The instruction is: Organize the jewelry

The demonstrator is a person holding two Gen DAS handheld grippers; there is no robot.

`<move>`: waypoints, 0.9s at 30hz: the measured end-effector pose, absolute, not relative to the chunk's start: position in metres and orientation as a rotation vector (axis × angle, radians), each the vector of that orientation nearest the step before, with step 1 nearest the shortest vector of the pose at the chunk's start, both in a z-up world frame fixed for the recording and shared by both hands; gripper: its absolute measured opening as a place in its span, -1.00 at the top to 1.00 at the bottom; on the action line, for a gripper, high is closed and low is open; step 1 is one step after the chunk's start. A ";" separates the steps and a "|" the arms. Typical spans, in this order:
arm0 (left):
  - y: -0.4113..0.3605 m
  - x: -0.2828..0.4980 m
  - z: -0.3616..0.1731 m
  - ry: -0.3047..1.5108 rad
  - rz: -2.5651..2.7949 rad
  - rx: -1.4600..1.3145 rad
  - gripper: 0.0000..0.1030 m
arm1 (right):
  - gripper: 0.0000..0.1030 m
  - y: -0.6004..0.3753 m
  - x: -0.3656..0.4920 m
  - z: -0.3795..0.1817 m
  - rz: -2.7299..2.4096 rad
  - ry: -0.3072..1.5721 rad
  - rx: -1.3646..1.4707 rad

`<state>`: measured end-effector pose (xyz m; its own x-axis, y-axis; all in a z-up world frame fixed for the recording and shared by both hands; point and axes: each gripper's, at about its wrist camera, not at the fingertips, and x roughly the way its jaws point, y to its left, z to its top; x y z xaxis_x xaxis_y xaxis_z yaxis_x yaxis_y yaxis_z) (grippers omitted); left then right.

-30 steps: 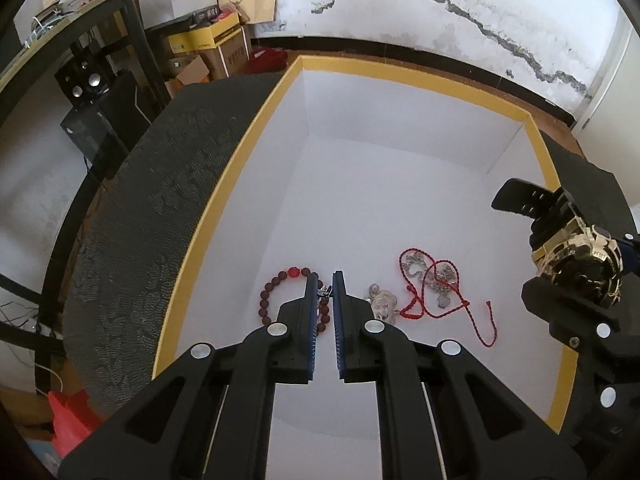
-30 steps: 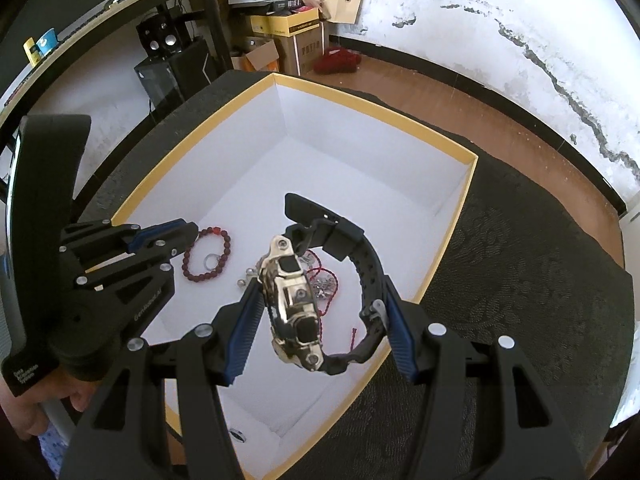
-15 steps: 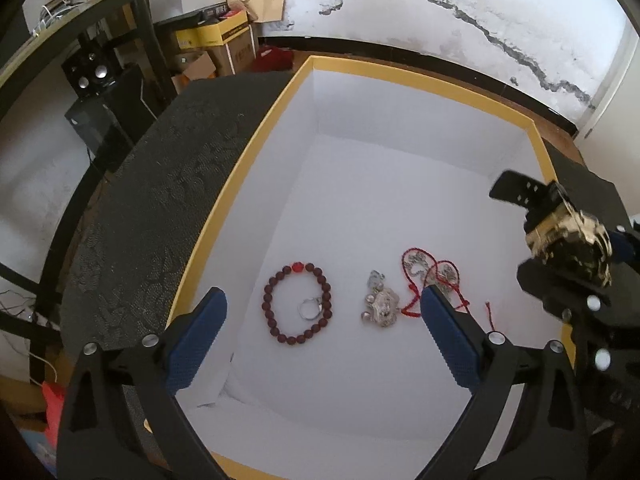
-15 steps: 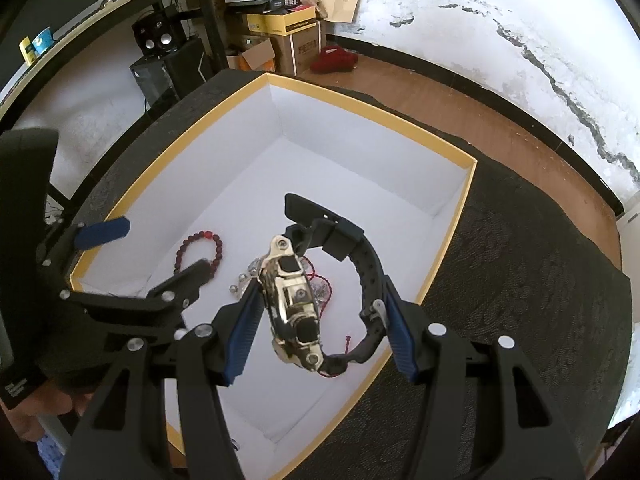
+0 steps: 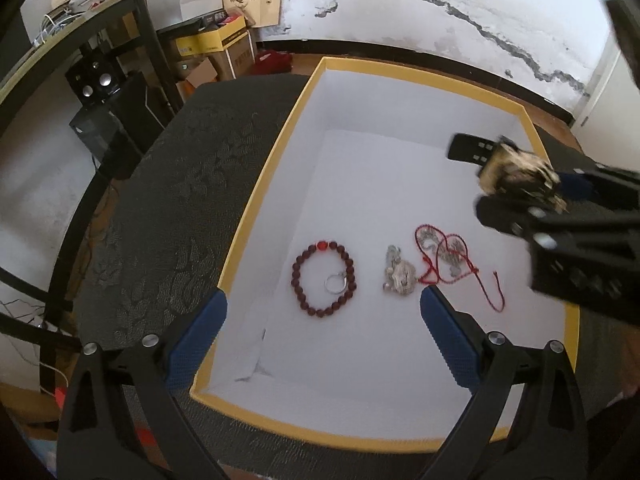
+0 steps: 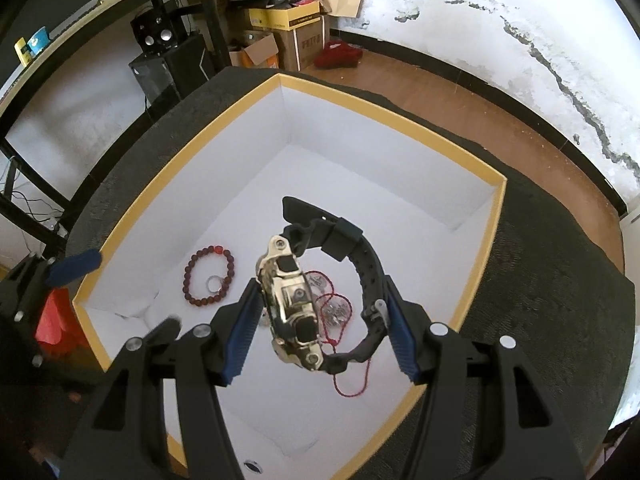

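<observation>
A white box with a yellow rim [image 5: 260,196] [image 6: 496,216] sits on a dark table. Inside lie a dark red bead bracelet [image 5: 323,279] [image 6: 209,276] with a silver ring [image 5: 335,283] in it, a silver pendant [image 5: 398,276] and a red cord with silver charms [image 5: 448,256] [image 6: 340,312]. My left gripper [image 5: 320,340] is open and empty above the box's near edge. My right gripper [image 6: 320,328] is shut on a gold watch with a black strap [image 6: 292,300] [image 5: 516,176], held above the box's right side.
The dark patterned table top [image 5: 168,184] surrounds the box. Beyond it stand a black shelf frame [image 5: 152,40], speakers [image 5: 96,80], cardboard boxes [image 5: 216,48] and a cracked white wall [image 5: 440,12]. Wooden floor [image 6: 460,96] lies past the table.
My left gripper opened, released the silver ring inside the bracelet, and drew back toward the box's near edge. My right gripper still holds the watch over the box.
</observation>
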<state>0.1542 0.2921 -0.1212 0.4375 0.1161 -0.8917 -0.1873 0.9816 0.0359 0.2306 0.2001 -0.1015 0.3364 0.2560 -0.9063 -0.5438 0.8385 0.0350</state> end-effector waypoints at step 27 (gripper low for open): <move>0.267 0.132 -0.092 1.068 0.212 -0.083 -0.88 | -0.87 0.149 0.209 -0.054 0.504 1.018 -0.292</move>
